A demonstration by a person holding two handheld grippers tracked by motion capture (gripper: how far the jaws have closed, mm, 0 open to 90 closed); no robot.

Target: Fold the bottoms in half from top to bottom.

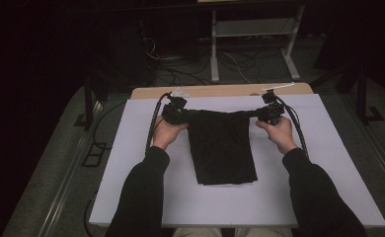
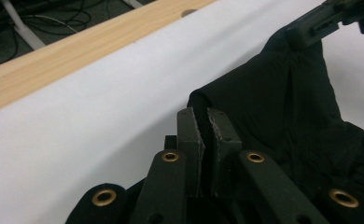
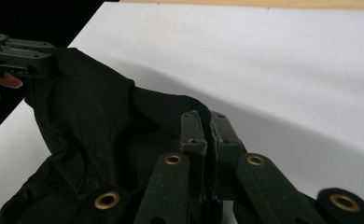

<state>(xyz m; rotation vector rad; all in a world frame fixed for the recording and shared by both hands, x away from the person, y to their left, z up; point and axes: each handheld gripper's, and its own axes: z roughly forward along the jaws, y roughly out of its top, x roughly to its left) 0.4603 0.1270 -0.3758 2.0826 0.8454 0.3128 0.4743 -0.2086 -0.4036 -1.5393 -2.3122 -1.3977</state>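
Note:
A black garment (image 1: pixel 222 148) hangs folded between my two grippers, its lower part lying on the white table cover (image 1: pixel 131 148). My left gripper (image 1: pixel 176 114) is shut on the garment's upper left corner; in the left gripper view its jaws pinch the black cloth (image 2: pixel 283 107) at the tips (image 2: pixel 206 116). My right gripper (image 1: pixel 269 113) is shut on the upper right corner, and in the right gripper view the cloth (image 3: pixel 91 121) runs from its closed jaws (image 3: pixel 206 119) toward the other gripper (image 3: pixel 21 58). The top edge sags slightly between them.
The white cover lies over a wooden table whose bare far edge (image 1: pixel 220 91) shows behind the grippers. Beyond it stand a metal frame (image 1: pixel 252 44) and cables (image 1: pixel 180 69) on the dark floor. White surface lies on both sides of the garment.

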